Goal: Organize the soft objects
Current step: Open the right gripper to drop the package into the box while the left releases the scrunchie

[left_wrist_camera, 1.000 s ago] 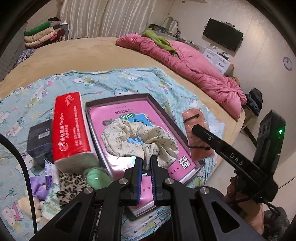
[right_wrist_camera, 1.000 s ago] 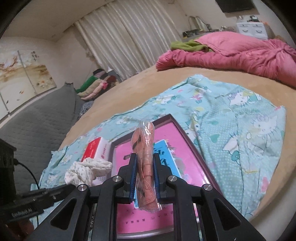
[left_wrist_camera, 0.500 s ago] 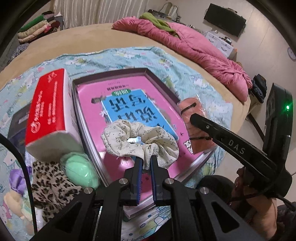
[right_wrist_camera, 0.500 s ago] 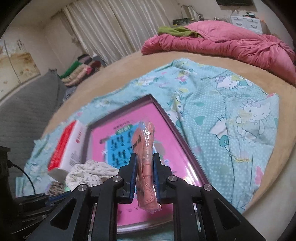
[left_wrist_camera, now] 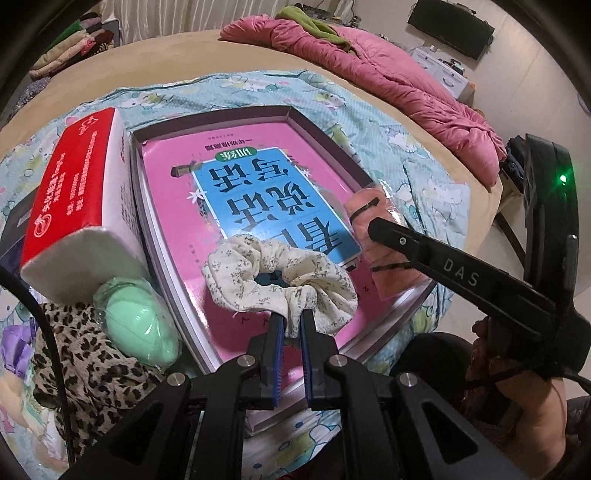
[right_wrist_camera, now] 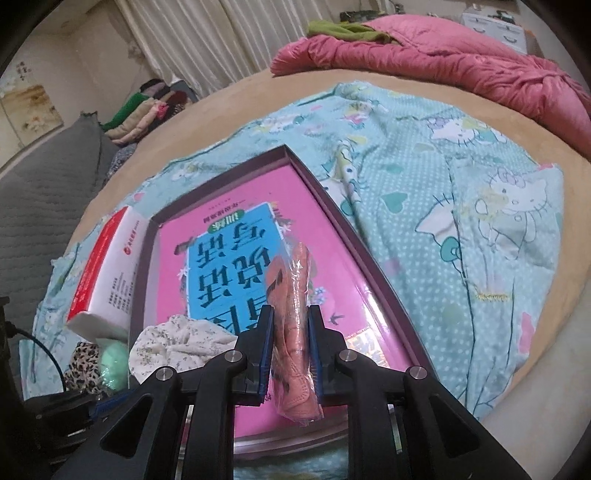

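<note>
Two grippers [left_wrist_camera: 290,325] [right_wrist_camera: 290,321], scrunchie [left_wrist_camera: 280,273], pouch [right_wrist_camera: 293,295]

cream floral scrunchie [left_wrist_camera: 280,280]: draped on pink book | wrapped orange packet [right_wrist_camera: 293,317]: upright, over book's right side

**A round tan bed, spread with a cartoon-cat sheet**

The round bed with a tan cover [right_wrist_camera: 258,92] carries a turquoise cotton sheet printed with cartoon cats [right_wrist_camera: 461,192] across its near part. A crumpled pink quilt [left_wrist_camera: 388,74] lies along the far edge, with a green garment [right_wrist_camera: 343,29] on it. On the sheet rest a shallow dark-purple box lid holding a pink book [left_wrist_camera: 321,125], a red-and-white tissue pack [left_wrist_camera: 77,192] just beside it, and a leopard-print cloth [left_wrist_camera: 85,354].
</note>
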The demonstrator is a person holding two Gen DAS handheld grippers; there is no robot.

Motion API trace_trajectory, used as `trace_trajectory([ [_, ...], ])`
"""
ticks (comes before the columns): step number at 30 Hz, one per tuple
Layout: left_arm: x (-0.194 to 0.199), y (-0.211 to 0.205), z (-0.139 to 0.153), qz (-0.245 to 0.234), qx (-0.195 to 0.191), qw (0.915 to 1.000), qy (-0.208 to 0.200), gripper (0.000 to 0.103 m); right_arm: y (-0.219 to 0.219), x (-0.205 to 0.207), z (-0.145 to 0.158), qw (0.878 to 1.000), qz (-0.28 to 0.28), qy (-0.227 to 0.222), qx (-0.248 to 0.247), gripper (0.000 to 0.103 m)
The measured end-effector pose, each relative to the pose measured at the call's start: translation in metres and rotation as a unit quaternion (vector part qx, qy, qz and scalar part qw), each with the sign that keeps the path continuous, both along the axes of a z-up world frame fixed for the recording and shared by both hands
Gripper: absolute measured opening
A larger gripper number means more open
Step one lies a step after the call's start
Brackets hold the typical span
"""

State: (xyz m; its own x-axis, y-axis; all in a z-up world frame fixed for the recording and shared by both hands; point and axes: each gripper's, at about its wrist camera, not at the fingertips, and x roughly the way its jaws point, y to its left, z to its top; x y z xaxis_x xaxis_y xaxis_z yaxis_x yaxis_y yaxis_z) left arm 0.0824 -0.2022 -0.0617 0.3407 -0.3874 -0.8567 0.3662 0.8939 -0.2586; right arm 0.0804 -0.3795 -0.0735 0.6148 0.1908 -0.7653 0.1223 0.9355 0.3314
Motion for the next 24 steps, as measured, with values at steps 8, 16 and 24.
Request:
trace_trajectory([
  [8,-0.002,-0.001,-0.005,-0.006,0.000,0.9999,0.010,0.009,-0.005,0.001,-0.003,1.000,-0.018,0.014,-0.004,0.023],
  [16,-0.001,-0.002,-0.006,-0.007,-0.003,0.9998,0.017,0.009,-0.006,0.000,-0.002,0.999,-0.028,0.017,-0.014,0.030],
  [24,0.000,-0.002,-0.007,-0.011,-0.009,0.9996,0.025,0.009,-0.002,-0.004,0.009,0.999,-0.022,-0.010,-0.024,0.035],
])
